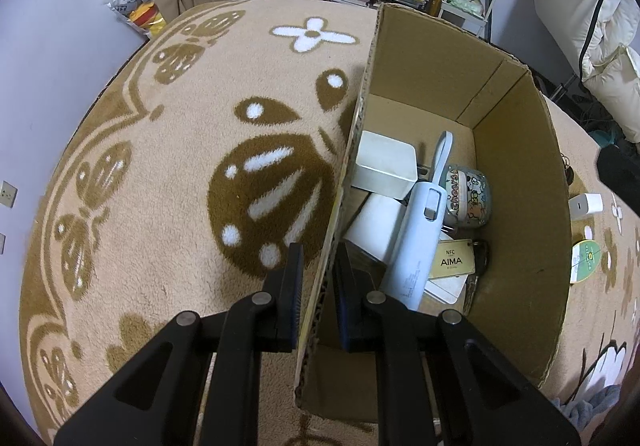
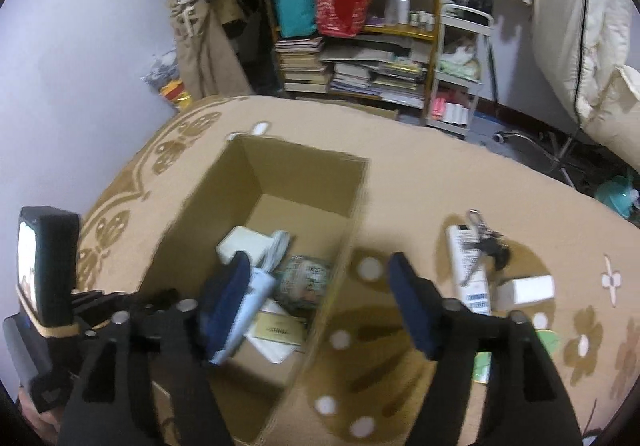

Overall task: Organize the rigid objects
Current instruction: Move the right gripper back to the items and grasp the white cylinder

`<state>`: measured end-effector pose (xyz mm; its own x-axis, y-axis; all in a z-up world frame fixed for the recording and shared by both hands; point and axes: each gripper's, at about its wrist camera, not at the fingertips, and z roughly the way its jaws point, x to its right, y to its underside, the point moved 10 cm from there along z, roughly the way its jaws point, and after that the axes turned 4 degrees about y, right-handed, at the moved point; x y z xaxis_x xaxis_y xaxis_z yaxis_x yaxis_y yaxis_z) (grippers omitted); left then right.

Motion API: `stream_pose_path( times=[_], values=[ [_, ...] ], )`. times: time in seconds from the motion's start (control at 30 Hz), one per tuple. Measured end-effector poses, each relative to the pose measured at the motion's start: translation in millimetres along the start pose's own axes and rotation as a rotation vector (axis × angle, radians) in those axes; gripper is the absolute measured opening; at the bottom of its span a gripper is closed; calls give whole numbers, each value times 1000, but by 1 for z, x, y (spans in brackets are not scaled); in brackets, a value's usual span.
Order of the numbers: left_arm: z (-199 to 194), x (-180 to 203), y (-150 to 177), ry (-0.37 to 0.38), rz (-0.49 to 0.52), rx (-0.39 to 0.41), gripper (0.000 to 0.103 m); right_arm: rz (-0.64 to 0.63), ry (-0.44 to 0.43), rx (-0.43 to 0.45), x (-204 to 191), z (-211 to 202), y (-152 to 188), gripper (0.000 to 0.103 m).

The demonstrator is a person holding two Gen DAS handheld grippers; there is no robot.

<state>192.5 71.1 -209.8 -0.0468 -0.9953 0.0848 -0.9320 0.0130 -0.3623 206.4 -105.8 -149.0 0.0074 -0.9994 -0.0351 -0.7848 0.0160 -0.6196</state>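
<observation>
From the left wrist, the left tool (image 1: 318, 298) is pinched onto the near left wall of the open cardboard box (image 1: 516, 182), one pad outside, one inside, corrugated edge between them. The box stands on a plush beige blanket (image 1: 168, 174) with brown butterfly and flower patterns. Inside lie a pale blue bottle with strap (image 1: 420, 234), a white square tub (image 1: 386, 166), a round cartoon-printed tin (image 1: 468, 198), a tan "NFC AIMA" card (image 1: 452, 260) and white boxes. Right of the box sit a white charger block (image 1: 586, 204) and a round green-printed disc (image 1: 586, 260).

From the right wrist, blurred, the right tool (image 2: 316, 306) hangs wide apart and empty over the box's right wall (image 2: 340, 266). Right of the box lie a white tube (image 2: 470, 266), a bunch of keys (image 2: 490, 242) touching it, and one white block (image 2: 528, 290).
</observation>
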Motion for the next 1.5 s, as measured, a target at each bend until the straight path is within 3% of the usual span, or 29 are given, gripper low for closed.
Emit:
stream_pose_path(
  times=[0.07, 0.53, 0.97, 1.3, 1.37, 1.43, 1.5],
  values=[
    [0, 0, 0, 1, -1, 0, 14, 26, 28, 3, 17, 0, -1, 92],
    [0, -2, 0, -5, 1, 2, 14, 149, 201, -20, 137, 19, 12, 93],
    [-1, -3, -1, -15, 8, 3, 14, 115, 264, -56, 188, 39, 7, 93],
    [-1, -4, -2, -12, 3, 6, 14, 217, 242, -96, 214, 65, 33, 93],
    [0, -4, -2, -7, 2, 7, 13, 233, 246, -95, 220, 68, 38, 91],
    [0, -4, -2, -11, 8, 7, 13, 225, 264, -104, 225, 72, 43, 77],
    [0, -4, -2, -13, 9, 8, 12, 212, 273, -127, 228, 78, 48, 75]
  ],
)
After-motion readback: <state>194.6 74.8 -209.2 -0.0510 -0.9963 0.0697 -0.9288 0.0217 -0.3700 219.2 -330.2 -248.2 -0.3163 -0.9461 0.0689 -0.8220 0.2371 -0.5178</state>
